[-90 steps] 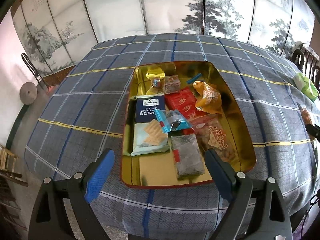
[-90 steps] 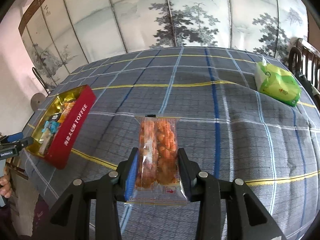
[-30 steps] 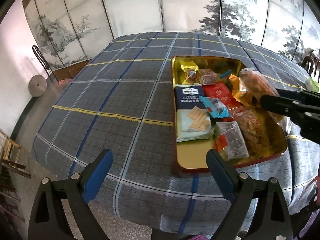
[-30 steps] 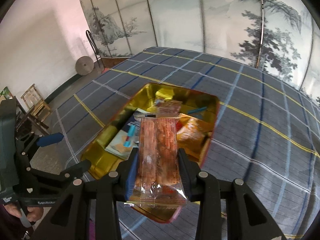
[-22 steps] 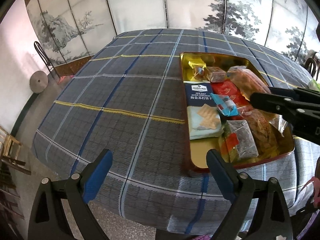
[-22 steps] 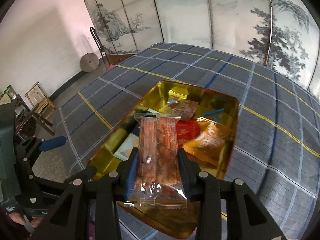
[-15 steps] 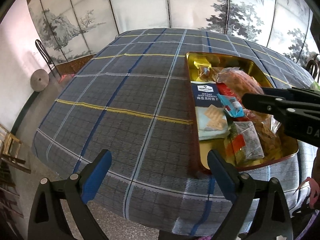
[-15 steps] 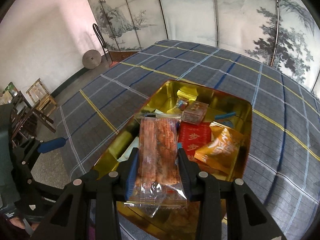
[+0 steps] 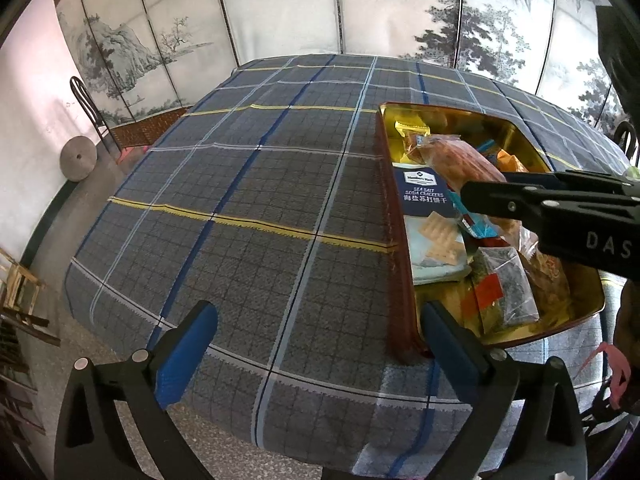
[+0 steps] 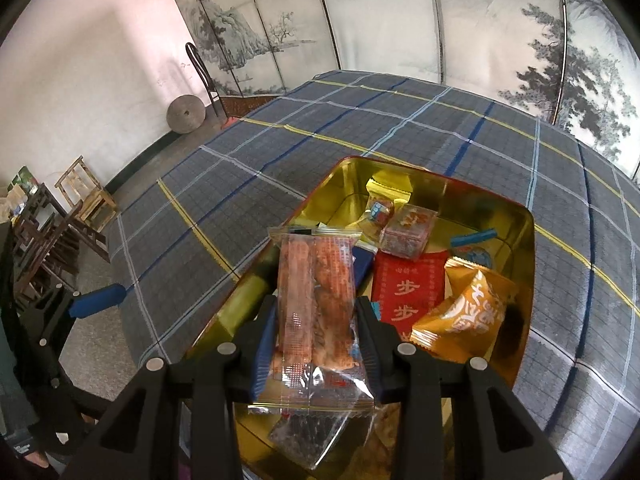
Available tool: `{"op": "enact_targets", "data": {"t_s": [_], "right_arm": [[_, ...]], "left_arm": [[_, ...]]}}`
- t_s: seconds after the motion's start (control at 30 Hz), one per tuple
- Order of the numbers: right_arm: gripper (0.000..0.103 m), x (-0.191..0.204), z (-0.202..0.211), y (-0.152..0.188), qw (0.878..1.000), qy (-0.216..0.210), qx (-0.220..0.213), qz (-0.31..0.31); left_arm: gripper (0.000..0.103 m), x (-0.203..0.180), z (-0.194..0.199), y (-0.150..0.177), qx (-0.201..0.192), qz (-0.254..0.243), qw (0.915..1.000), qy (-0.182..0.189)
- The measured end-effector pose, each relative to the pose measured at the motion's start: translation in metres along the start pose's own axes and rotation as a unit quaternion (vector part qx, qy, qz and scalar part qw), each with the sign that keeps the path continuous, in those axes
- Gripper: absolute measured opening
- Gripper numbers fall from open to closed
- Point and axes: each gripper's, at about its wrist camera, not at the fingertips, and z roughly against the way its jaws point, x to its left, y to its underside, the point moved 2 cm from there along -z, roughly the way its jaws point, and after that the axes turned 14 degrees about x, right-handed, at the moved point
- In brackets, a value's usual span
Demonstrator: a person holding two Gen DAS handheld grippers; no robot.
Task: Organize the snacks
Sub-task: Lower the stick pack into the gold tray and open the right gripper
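Note:
A gold tin with red walls (image 9: 402, 280) (image 10: 520, 216) holds several snack packets: a sea salt cracker pack (image 9: 422, 196), a red packet (image 10: 408, 288), an orange packet (image 10: 472, 316) and a dark packet (image 9: 506, 284). My right gripper (image 10: 316, 328) is shut on a clear packet of orange-brown snacks (image 10: 316, 300) and holds it above the tin; the packet (image 9: 460, 160) also shows in the left wrist view. My left gripper (image 9: 316, 344) is open and empty, low at the table's near edge, its right finger (image 9: 452, 344) just beside the tin's near left corner.
The table wears a grey-blue plaid cloth (image 9: 260, 200). A painted folding screen (image 9: 360, 4) stands behind it. A dark chair (image 9: 86, 108) and a round stone disc (image 9: 78, 158) stand on the left, with wooden stools (image 10: 86, 192) on the floor.
My right gripper has carried the snack packet over the tin and lowered it closer to the contents. My left gripper has drifted left, so the tin sits further right in its view.

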Motion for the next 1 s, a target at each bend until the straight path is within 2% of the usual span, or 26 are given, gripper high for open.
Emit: {"op": "enact_targets", "data": {"t_s": [1.0], "right_arm": [[0.039, -0.010, -0.016, -0.013, 1.000, -0.003, 0.005, -0.018]], "left_arm": [[0.102, -0.002, -0.009, -0.006, -0.006, -0.013, 0.9999, -0.003]]}}
